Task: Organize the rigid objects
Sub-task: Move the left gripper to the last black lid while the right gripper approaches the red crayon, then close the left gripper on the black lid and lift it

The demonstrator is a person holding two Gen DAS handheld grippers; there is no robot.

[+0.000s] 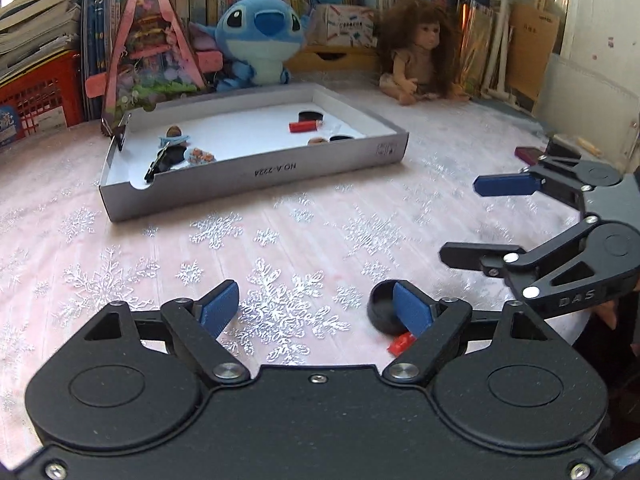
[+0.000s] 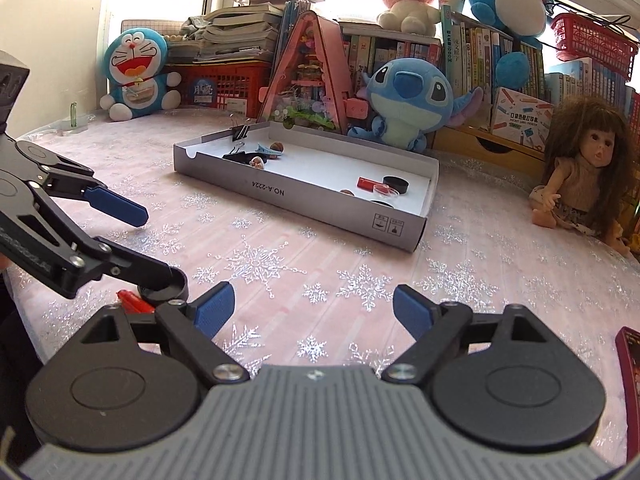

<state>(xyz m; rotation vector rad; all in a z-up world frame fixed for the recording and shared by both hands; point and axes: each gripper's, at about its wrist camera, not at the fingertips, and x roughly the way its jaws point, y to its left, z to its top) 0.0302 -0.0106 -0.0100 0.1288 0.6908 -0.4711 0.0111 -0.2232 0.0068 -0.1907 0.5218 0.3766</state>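
Tabletop box (image 1: 256,176) reads "NO.A-222A".

Bare cloth (image 2: 304,256) before box (image 2: 320,200) — toys behind

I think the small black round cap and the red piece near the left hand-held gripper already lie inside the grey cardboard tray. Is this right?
Not quite. The black round cap and the red piece lie on the snowflake tablecloth, beside the left hand-held gripper, outside the grey cardboard tray. The left wrist view shows this.
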